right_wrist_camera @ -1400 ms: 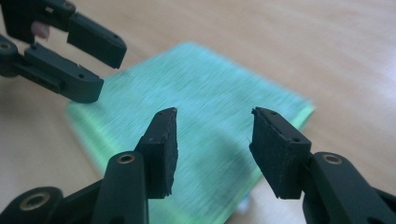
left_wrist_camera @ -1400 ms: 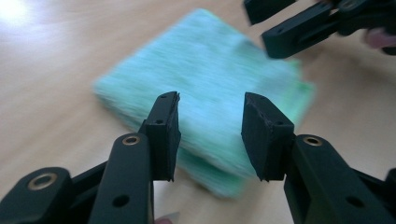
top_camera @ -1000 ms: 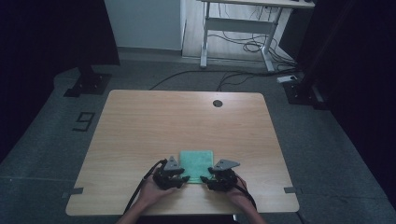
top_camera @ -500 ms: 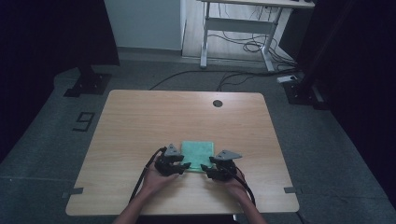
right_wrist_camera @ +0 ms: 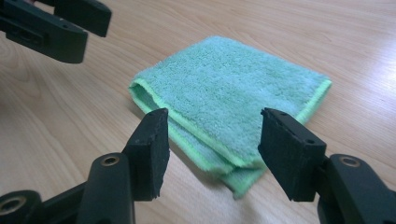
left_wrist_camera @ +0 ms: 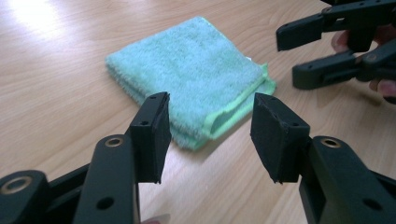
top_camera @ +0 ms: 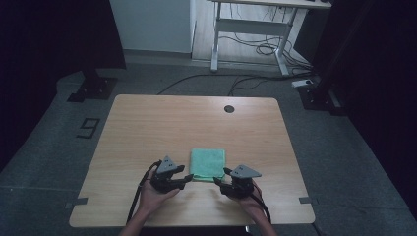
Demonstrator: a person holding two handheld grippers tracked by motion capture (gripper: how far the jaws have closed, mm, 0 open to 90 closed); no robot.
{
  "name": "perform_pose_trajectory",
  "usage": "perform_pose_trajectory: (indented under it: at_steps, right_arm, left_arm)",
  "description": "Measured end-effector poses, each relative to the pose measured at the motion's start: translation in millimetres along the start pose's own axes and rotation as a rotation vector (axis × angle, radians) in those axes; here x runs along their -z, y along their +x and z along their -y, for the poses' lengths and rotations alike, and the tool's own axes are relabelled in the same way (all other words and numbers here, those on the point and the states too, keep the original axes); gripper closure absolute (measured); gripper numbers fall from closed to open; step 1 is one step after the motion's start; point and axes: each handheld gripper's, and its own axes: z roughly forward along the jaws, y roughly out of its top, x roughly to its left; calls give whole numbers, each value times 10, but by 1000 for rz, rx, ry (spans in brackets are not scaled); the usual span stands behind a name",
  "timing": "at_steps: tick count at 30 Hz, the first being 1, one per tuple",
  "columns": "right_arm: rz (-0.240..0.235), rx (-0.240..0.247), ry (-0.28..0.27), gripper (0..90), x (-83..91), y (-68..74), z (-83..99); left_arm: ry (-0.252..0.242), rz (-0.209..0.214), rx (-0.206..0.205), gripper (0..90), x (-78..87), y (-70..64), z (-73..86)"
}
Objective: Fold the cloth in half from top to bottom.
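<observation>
A folded green cloth (top_camera: pixel 208 164) lies flat on the wooden table (top_camera: pixel 147 128), toward the edge nearest the person and about midway along it. No label, brand or writing can be read on the cloth; its edges carry a lighter green stitched border, and the folded layers show at the corners facing the grippers. The left gripper (top_camera: pixel 186 178) sits just beside the cloth's near left corner with its jaws spread apart and nothing between them; in the left gripper view the cloth's corner lies just beyond the gap. The right gripper (top_camera: pixel 219 179) sits just beside the cloth's near right corner, jaws likewise released and empty. On the floor left of the table, a dark marking (top_camera: pixel 87 128) reads like the digit 9.
</observation>
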Motion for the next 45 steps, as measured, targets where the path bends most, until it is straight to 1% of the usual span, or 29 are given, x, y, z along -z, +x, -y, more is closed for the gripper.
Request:
perform_pose_trajectory:
  at_steps: [2, 6, 8, 9, 12, 14, 16, 18, 21, 23, 25, 27, 29, 33, 39, 45]
  right_arm:
    - [-3, -5, -4, 419, 42, -7, 18]
    - [10, -3, -2, 416, 144, -32, 88]
    - [11, -4, -3, 416, 191, -47, 127]
    - [13, -6, -1, 415, 225, -58, 156]
    - [12, -11, 6, 414, 297, -80, 215]
    - [18, -5, 11, 414, 354, -94, 250]
    - [18, -13, 18, 412, 419, -117, 286]
    - [26, -20, 18, 412, 472, -138, 320]
    - [36, -34, 22, 409, 549, -185, 380]
    - [37, -44, 27, 407, 587, -207, 416]
    - [44, -49, 36, 403, 619, -225, 446]
    - [50, -54, 43, 401, 646, -241, 470]
    - [54, -60, 47, 401, 661, -262, 485]
    - [62, -66, 49, 399, 668, -286, 488]
    - [66, -64, 54, 393, 661, -286, 498]
    - [67, -61, 43, 389, 677, -283, 477]
  left_arm:
    - [3, -15, -1, 477, 44, 1, 48]
    - [9, -26, 12, 475, 117, 26, 163]
    - [9, -42, 17, 471, 154, 45, 230]
    - [10, -44, 20, 471, 164, 55, 257]
    - [30, -57, 18, 465, 211, 70, 364]
    - [39, -67, 15, 463, 242, 71, 423]
    - [47, -70, 12, 461, 278, 64, 476]
    - [50, -84, 8, 461, 314, 56, 523]
    - [55, -85, 11, 461, 351, 54, 579]
    - [66, -97, 4, 460, 373, 51, 615]
    - [60, -98, 18, 458, 410, 59, 655]
    - [61, -100, 19, 458, 430, 67, 671]
    - [57, -101, 29, 458, 450, 84, 686]
    - [57, -102, 34, 458, 447, 98, 694]
    - [59, -104, 30, 458, 438, 88, 704]
    - [56, -107, 32, 457, 450, 86, 705]
